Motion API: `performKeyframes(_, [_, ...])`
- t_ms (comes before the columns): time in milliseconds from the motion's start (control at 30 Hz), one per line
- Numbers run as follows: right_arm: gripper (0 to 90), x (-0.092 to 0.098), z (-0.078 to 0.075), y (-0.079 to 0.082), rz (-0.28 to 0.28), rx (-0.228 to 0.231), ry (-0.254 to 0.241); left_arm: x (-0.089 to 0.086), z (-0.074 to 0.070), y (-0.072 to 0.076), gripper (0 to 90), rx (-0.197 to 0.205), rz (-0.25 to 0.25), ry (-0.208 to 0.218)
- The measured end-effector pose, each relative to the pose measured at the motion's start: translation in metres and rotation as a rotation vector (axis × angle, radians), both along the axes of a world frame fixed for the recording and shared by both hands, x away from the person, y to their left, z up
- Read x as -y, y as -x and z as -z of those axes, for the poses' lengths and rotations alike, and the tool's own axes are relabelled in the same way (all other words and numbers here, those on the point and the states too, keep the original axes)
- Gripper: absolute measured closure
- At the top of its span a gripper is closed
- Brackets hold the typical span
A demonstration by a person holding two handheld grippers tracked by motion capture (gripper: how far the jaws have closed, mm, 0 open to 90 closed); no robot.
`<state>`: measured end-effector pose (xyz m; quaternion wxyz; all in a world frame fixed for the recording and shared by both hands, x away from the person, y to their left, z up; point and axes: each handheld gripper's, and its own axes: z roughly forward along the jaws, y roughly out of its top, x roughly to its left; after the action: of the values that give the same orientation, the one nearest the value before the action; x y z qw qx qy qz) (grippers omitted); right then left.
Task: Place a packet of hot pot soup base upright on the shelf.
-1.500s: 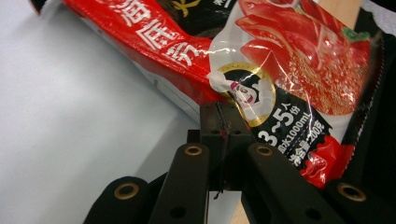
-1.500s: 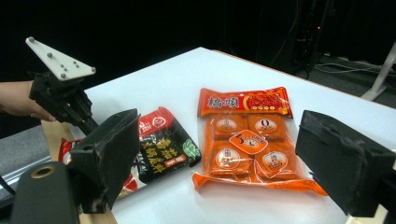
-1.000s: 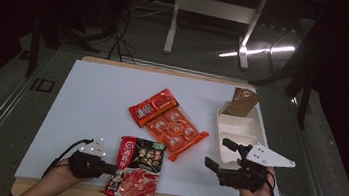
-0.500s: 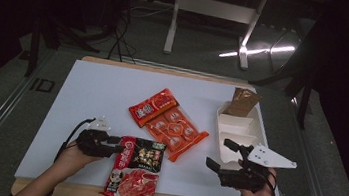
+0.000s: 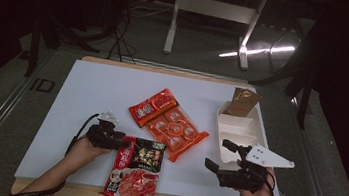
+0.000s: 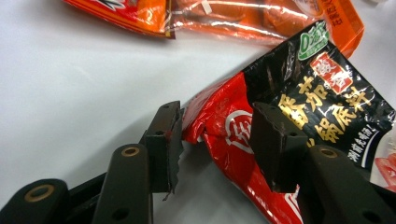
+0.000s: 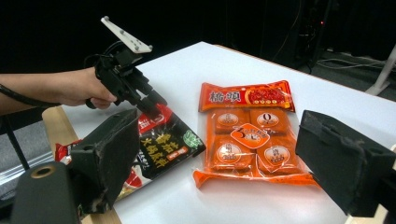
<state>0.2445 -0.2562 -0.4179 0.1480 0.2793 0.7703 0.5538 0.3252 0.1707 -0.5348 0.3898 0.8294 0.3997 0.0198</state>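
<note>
A red and black snack packet (image 5: 135, 171) lies near the table's front edge. My left gripper (image 5: 121, 144) sits at the packet's upper left corner. In the left gripper view its jaws have just been opening; that corner (image 6: 210, 121) lies between them, and the pads (image 6: 163, 135) do not press on it. An orange packet of round pieces (image 5: 176, 131) and a smaller red-orange packet (image 5: 154, 106) lie at mid-table. My right gripper (image 5: 218, 156) hovers open and empty at the front right, facing the orange packet (image 7: 247, 140) and the left gripper (image 7: 152, 105).
A white compartment tray (image 5: 239, 131) stands at the right, just beyond the right gripper, with a brown bag (image 5: 242, 102) at its far end. The white sheet (image 5: 87, 92) covers the wooden table. Dark floor, cables and a stand's legs lie behind.
My left gripper has moved away from the table's front edge to the red and black packet's corner, and its jaws have gone from shut to open. The right gripper has stayed still.
</note>
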Motion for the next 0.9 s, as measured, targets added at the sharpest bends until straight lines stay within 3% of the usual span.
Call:
performKeyframes(133, [13.7, -0.001, 0.001, 0.000, -0.003, -0.002, 0.003, 0.007, 0.007, -0.002, 65.6, -0.025, 0.031, -0.044])
performKeyframes(333, [13.7, -0.002, 0.003, -0.001, -0.011, -0.009, 0.011, 0.010, 0.006, -0.005, 77.2, -0.107, -0.010, -0.019])
performKeyframes(433, [13.7, -0.002, 0.003, -0.001, -0.011, -0.008, 0.012, 0.014, 0.003, -0.005, 81.7, -0.112, -0.012, -0.028])
performKeyframes(633, [13.4, -0.001, 0.001, -0.001, 0.002, -0.008, 0.011, 0.019, -0.008, 0.002, 85.4, -0.059, -0.009, -0.032])
performKeyframes(900, [13.2, 0.001, -0.004, 0.002, 0.034, 0.008, 0.004, 0.024, -0.046, 0.022, 86.6, 0.037, 0.046, 0.034])
